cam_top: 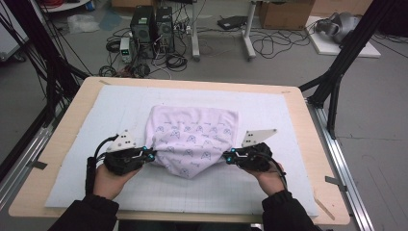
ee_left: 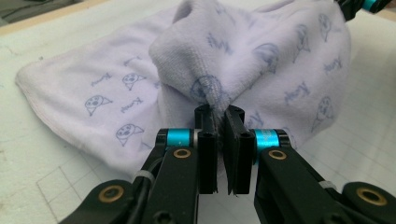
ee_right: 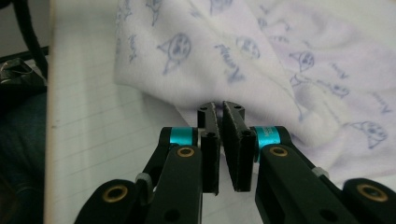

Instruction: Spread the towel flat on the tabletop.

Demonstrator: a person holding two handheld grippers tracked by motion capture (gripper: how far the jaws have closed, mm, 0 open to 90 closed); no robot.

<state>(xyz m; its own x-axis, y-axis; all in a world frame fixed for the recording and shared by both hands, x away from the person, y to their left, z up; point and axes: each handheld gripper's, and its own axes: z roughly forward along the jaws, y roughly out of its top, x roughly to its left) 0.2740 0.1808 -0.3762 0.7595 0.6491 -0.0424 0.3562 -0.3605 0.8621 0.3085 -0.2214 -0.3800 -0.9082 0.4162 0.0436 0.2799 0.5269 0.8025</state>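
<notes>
A white towel [cam_top: 192, 139] with a blue print lies bunched in the middle of the padded surface [cam_top: 269, 192]. The left gripper [cam_top: 150, 155] pinches its left edge between its fingers [ee_left: 208, 140], and the right gripper [cam_top: 230, 156] pinches its right edge

You sit at a pale wooden table [cam_top: 62, 139] topped with a white gridded mat [cam_top: 284, 120]. Beyond it, your grey floor [cam_top: 288, 67] holds two black computer towers [cam_top: 153, 26], tangled cables [cam_top: 274, 45] and a cardboard box [cam_top: 285, 13].

My high view looks forward and down over the table [cam_top: 72, 144]; both gripper views sit close, sharing the towel [cam_top: 192, 139].
</notes>
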